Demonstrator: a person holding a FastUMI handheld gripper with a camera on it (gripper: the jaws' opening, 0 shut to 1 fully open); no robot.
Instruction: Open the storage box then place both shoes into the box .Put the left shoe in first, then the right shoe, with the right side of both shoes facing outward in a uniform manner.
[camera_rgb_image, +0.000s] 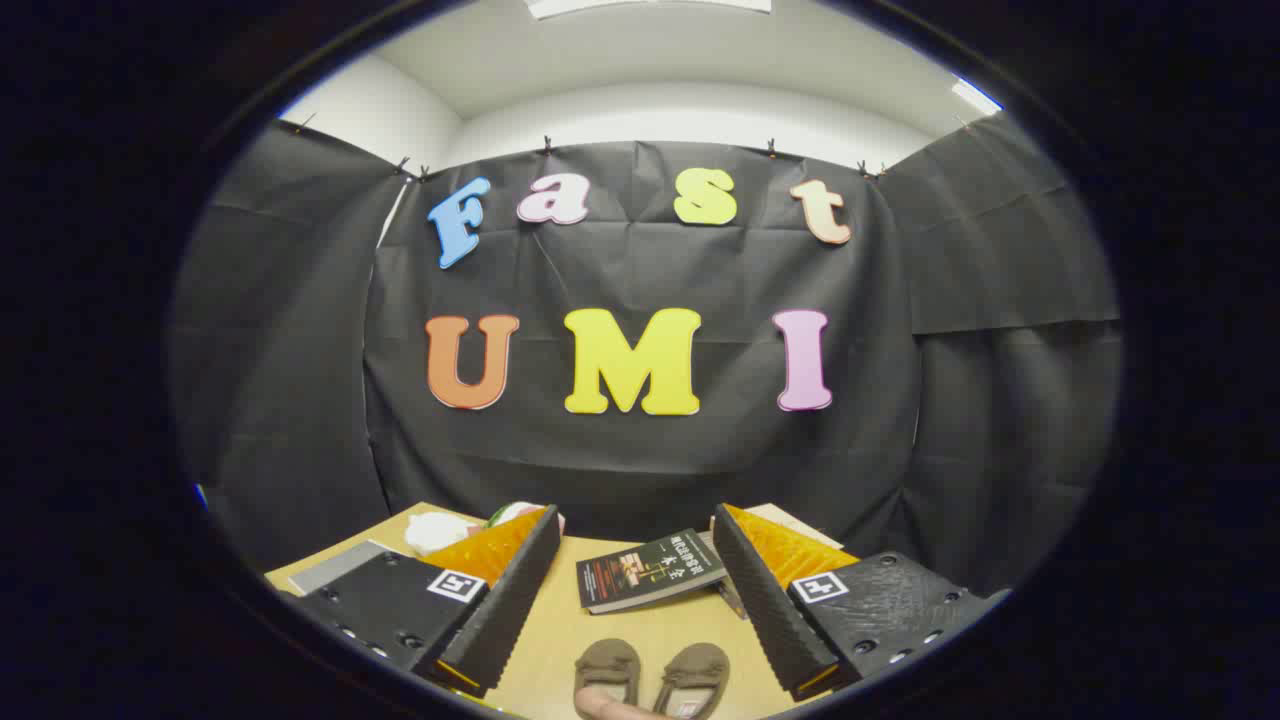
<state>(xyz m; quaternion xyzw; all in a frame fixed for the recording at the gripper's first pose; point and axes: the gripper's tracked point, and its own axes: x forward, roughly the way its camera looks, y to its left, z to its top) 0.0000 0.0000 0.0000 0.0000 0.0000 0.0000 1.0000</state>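
The hand-held gripper (635, 590) hangs above the wooden surface (560, 640) with its two fingers spread wide apart, nothing held between them. In the gap between the fingers, low and close to the camera, lie two brown moccasin-style shoes side by side: one shoe (607, 668) on the left and the other shoe (692, 676) on the right, nearly touching. Their rounded toes point away from the camera toward the booth wall, so each long axis runs roughly along the line of the fingers, the right one tilted slightly. Their heel ends are cut off, and something pale and rounded (610, 706) overlaps the near end of the left one. Beyond the shoes, just ahead of the fingertips, a dark-covered book (648, 570) lies flat. Behind the left finger sits a white and green object (470, 525), too hidden to identify.
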